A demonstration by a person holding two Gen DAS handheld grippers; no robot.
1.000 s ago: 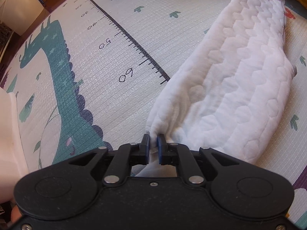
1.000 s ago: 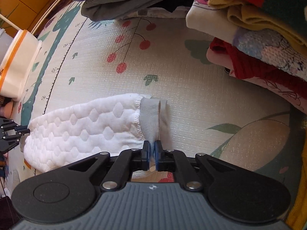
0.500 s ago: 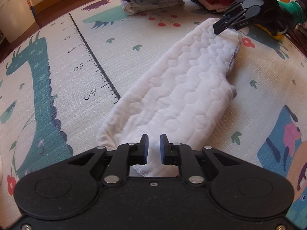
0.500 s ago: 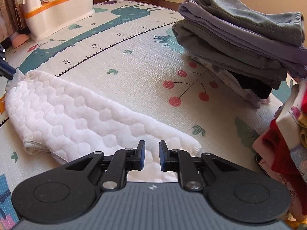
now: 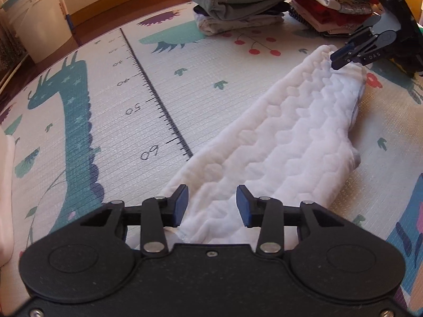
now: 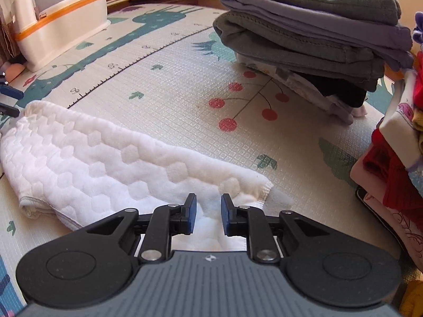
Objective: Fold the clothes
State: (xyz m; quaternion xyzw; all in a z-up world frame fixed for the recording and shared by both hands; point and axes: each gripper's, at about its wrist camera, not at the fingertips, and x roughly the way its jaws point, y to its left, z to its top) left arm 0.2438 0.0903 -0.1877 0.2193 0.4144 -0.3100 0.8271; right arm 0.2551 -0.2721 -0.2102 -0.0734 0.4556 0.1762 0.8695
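A white quilted garment lies folded into a long strip on the play mat. My left gripper hovers over its near end, jaws opening, the cloth lying loose below the pads. In the right wrist view the same white garment stretches to the left. My right gripper stands over its other end, jaws opening, pads apart from the cloth. The right gripper also shows at the far end in the left wrist view, and the left gripper's fingertips peek in at the left edge.
A stack of folded grey and purple clothes and a red, yellow and patterned pile sit on the mat beyond the garment. A white tub with an orange rim stands at the mat's far left. White drawers stand off the mat.
Both grippers have let go of the garment's ends and opened. The right gripper has rolled and swung round over its end; the left has drawn back and tilted up.
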